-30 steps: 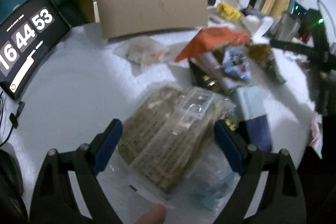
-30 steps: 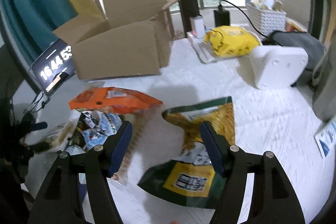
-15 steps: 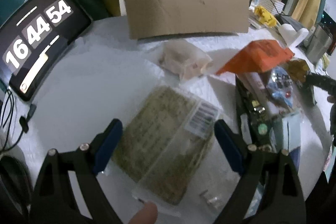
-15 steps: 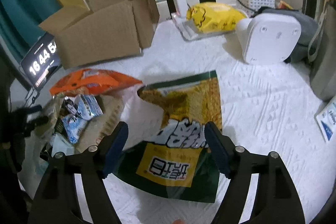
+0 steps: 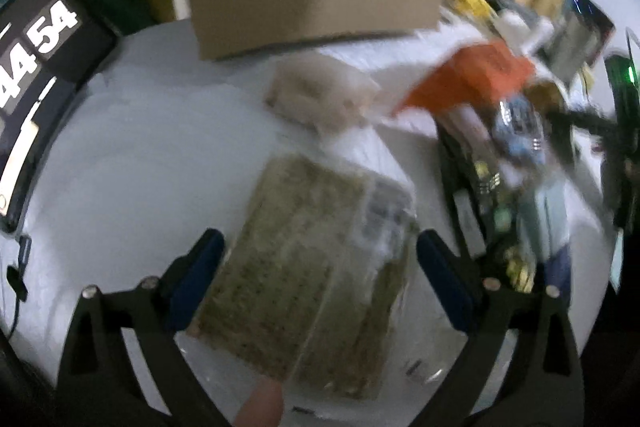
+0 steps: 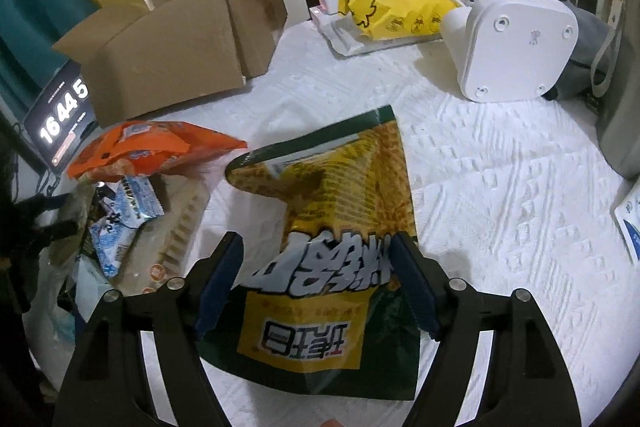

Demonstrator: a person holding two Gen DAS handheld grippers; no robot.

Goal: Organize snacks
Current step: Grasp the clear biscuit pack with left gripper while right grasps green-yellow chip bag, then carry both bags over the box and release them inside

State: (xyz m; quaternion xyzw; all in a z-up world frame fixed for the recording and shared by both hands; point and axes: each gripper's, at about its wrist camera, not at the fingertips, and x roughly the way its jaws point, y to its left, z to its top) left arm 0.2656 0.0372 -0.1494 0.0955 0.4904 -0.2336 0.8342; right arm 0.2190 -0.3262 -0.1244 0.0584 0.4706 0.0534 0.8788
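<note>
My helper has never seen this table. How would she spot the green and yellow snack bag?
Start at the open cardboard box. In front of it, right of the snack pile with the orange bag, the green and yellow bag lies flat and alone, bearing big white lettering.

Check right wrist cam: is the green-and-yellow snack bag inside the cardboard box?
No, the green-and-yellow snack bag lies flat on the white tablecloth between the right gripper fingers, well short of the cardboard box.

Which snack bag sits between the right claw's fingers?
The green-and-yellow bag; the orange bag and blue-white packets lie off to its left.
</note>
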